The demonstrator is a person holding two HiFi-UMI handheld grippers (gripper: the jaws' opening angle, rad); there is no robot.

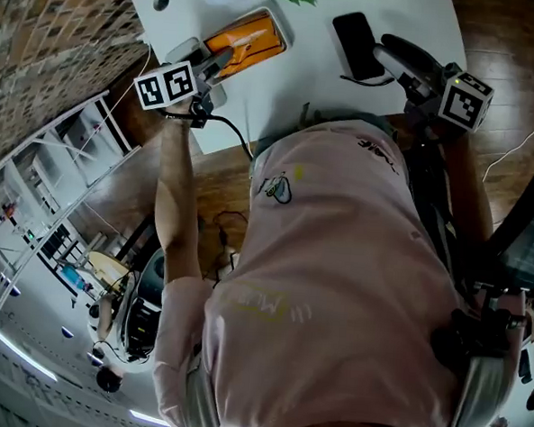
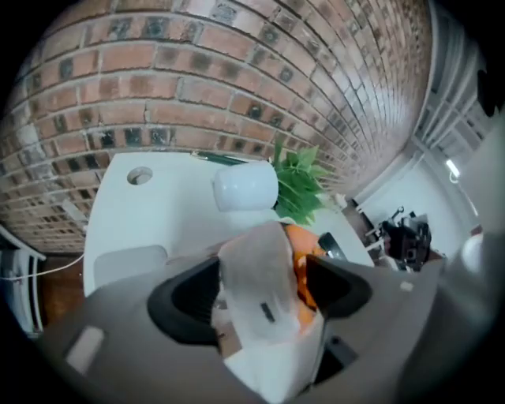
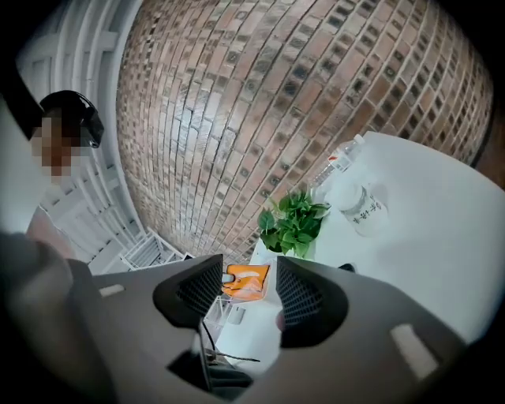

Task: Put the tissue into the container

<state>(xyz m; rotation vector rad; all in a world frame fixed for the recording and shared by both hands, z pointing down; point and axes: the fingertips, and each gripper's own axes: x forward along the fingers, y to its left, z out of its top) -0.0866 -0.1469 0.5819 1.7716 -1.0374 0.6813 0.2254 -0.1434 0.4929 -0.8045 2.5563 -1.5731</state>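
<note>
We've got the left gripper (image 2: 262, 290) with jaws apart around the tissue (image 2: 254, 252), standing loose between them at the orange pack (image 1: 246, 40), right gripper (image 3: 251, 293) open and empty; we reckon the sheet's light, limp, easily torn, so pinch its top edge gently.

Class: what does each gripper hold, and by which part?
Left gripper: the lower part of a tissue sits between its parted jaws, apparently unpinched. Right gripper: nothing.

wall: red-brown brick wall (image 2: 237, 79), pale mortar | floor: dark wooden floor (image 1: 516, 52), glossy | furniture: white table (image 1: 293, 83) close by the brick; white metal rack (image 1: 57, 173) off to one side | light: bright light strips (image 1: 24, 354), head view lower left
</note>
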